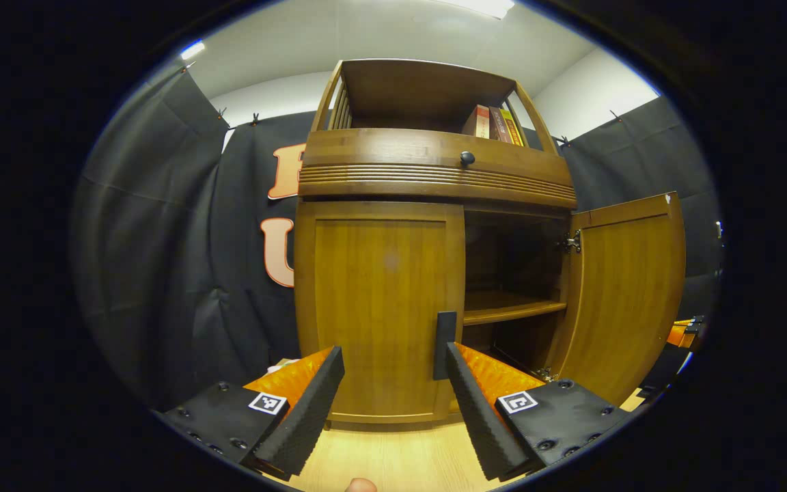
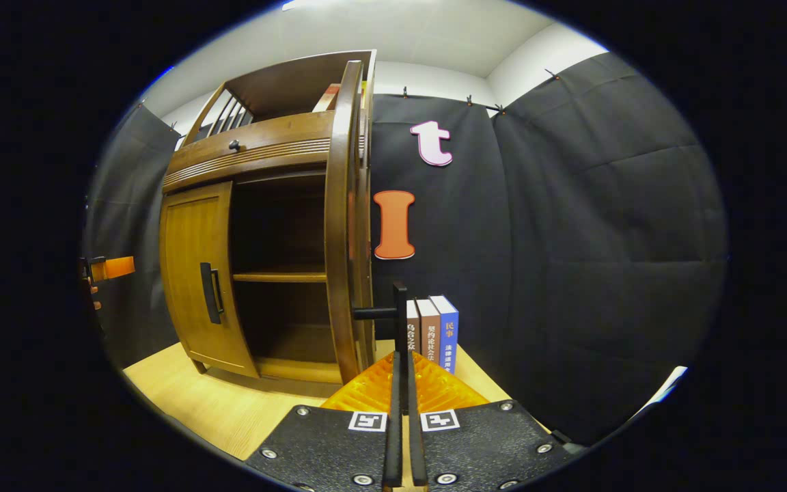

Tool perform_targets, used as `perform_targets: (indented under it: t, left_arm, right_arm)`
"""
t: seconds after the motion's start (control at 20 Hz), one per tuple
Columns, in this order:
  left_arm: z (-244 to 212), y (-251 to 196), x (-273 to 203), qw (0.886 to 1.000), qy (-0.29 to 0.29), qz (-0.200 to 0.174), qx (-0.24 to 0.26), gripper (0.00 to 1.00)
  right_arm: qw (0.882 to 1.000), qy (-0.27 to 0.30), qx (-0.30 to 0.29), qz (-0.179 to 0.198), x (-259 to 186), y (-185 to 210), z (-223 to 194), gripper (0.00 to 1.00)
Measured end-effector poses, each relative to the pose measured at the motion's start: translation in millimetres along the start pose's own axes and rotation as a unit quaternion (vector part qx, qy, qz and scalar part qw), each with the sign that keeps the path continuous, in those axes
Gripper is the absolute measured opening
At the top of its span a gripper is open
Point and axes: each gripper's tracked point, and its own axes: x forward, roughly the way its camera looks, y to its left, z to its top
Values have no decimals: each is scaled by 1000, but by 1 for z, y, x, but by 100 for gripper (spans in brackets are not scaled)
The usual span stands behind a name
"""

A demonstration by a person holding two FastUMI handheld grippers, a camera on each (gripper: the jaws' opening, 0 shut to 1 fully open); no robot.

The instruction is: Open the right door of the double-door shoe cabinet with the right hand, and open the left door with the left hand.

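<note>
The wooden shoe cabinet (image 1: 434, 171) stands straight ahead in the left gripper view. Its left door (image 1: 380, 307) is closed, with a dark vertical handle (image 1: 445, 342) at its inner edge. My left gripper (image 1: 392, 359) is open in front of that door, its right fingertip (image 1: 451, 352) close beside the handle. The right door (image 1: 626, 294) stands swung wide open. In the right gripper view that door (image 2: 346, 225) is seen edge-on, and my right gripper (image 2: 400, 372) is shut on its handle (image 2: 400, 307). The left door (image 2: 195, 273) shows closed there too.
The cabinet's inside (image 2: 277, 273) holds a bare shelf. Books (image 1: 492, 124) stand on its top shelf, and more books (image 2: 432, 331) stand on the wooden table (image 2: 195, 403) beside the open door. Black cloth walls surround the cabinet.
</note>
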Motion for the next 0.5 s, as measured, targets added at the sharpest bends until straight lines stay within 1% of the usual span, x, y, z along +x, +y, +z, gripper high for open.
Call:
perform_targets:
  t: [0.05,0.1,0.2,0.3,0.35,0.4,0.5]
  left_arm:
    - [-2,-4,3,1000,3,-3,-2,96]
    - [-3,-8,8,1000,5,-5,-3,95]
    - [-8,-15,19,1000,9,-9,-4,96]
    - [-12,-21,30,1000,14,-9,-5,96]
    - [-14,-21,35,1000,15,-6,0,96]
    - [-17,-24,41,1000,15,-5,5,97]
    - [-18,-32,53,1000,14,-9,12,97]
  right_arm:
    - [1000,-9,-3,-11,-4,-8,4,14]
    - [1000,-15,-3,-13,-5,-10,9,0]
    - [1000,-17,-5,-17,-12,-14,11,2]
    - [999,-21,-11,-24,-16,-18,13,3]
    - [999,-21,-12,-25,-18,-18,13,16]
    - [999,-20,-10,-27,-18,-19,13,5]
    - [999,-20,0,-29,-19,-21,16,5]
